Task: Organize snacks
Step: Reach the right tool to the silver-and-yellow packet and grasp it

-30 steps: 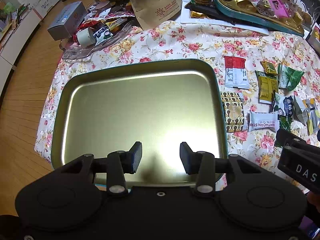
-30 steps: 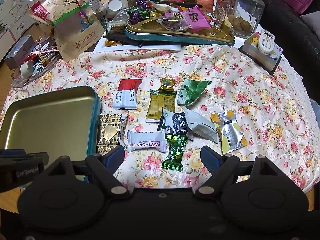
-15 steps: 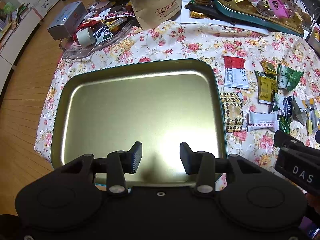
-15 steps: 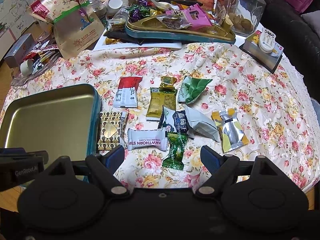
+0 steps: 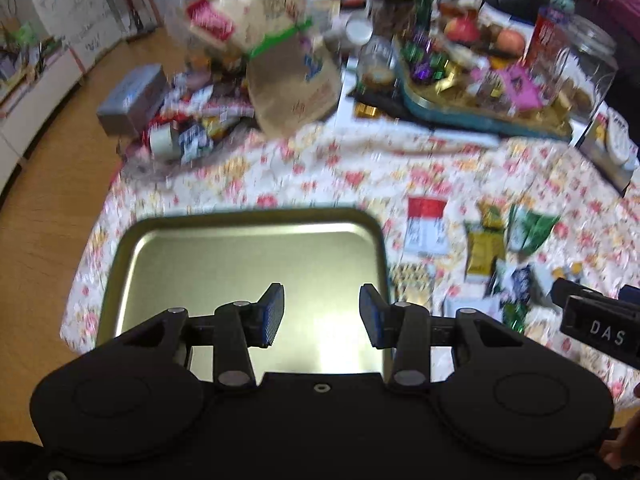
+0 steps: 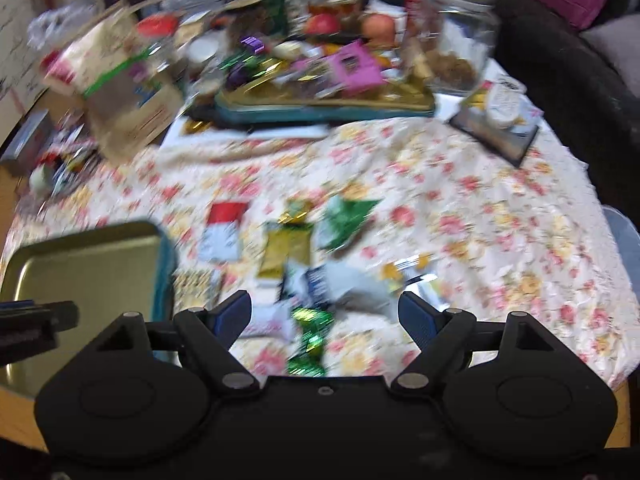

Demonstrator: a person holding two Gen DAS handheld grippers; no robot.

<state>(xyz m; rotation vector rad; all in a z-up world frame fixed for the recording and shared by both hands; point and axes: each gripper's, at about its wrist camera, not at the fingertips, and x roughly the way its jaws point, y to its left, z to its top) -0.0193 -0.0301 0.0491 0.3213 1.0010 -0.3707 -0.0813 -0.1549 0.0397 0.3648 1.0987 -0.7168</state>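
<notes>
An empty gold metal tray [image 5: 200,264] with a teal rim lies on the floral tablecloth, seen too in the right wrist view as the tray [image 6: 80,264]. My left gripper [image 5: 321,316] hovers open over its near end, holding nothing. Several wrapped snacks lie right of the tray: a red-and-white packet [image 6: 224,232], a gold packet [image 6: 286,252], a green packet [image 6: 346,220], a white bar [image 6: 270,322] and a shiny green candy [image 6: 310,340]. My right gripper [image 6: 324,312] is open above the white bar and green candy. Both views are blurred.
At the back stand a second teal tray [image 6: 320,108] heaped with sweets, a glass jar [image 6: 460,48], a paper snack bag [image 5: 280,68] and a grey box [image 5: 132,98]. The table edge and wooden floor [image 5: 36,216] are at left. A dark sofa [image 6: 560,72] is at right.
Both cameras have tilted up and pulled back, so more of the table's far side shows and the tray sits lower in view. The image has turned blurry. Both grippers stay open.
</notes>
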